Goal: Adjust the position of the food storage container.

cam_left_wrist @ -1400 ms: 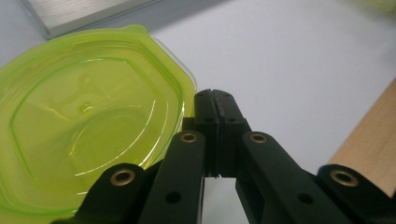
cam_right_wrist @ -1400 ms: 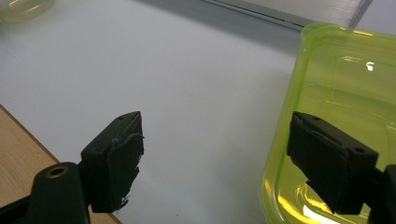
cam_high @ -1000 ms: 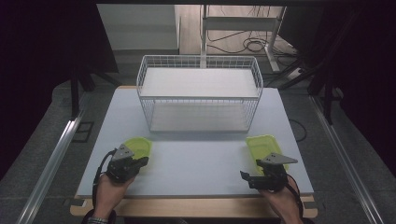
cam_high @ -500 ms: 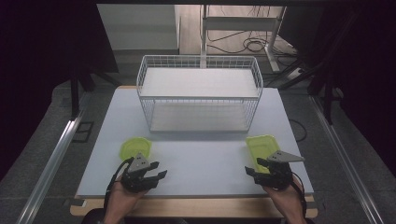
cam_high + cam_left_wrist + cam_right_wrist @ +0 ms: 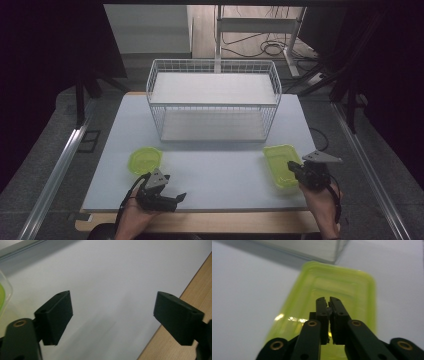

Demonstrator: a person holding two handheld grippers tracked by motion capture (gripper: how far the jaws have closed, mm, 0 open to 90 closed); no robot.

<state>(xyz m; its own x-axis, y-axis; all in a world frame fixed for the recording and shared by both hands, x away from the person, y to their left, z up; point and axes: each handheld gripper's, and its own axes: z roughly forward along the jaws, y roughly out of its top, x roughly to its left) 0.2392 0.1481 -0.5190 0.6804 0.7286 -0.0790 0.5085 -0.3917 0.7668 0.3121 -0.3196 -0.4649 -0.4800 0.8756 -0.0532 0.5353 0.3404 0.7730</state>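
Now, view by view:

High view, grip: right gripper (image 5: 294, 170) has just been closing and its jaws pinch the near rim of the translucent lime-green rectangular plastic container (image 5: 280, 164), which sits on the white tabletop (image 5: 220, 165) directly ahead of it.

High view, other hand: left gripper (image 5: 176, 198) has just been opening, nothing between its jaws; the round lime-green plastic bowl (image 5: 145, 160) lies apart from it, off to one side.

High view, axis: the container's long side runs away from the right gripper toward the white wire basket rack (image 5: 212, 100).

Left gripper view: jaws wide apart over bare white surface near the wooden edge (image 5: 180, 322); a sliver of the green bowl (image 5: 3, 298) sits at the side.

Right gripper view, risk: jaws meet on a thin rim at one short end of the container (image 5: 332, 292); I judge that a lift from there could let the far end sag or the slick rim slip out.
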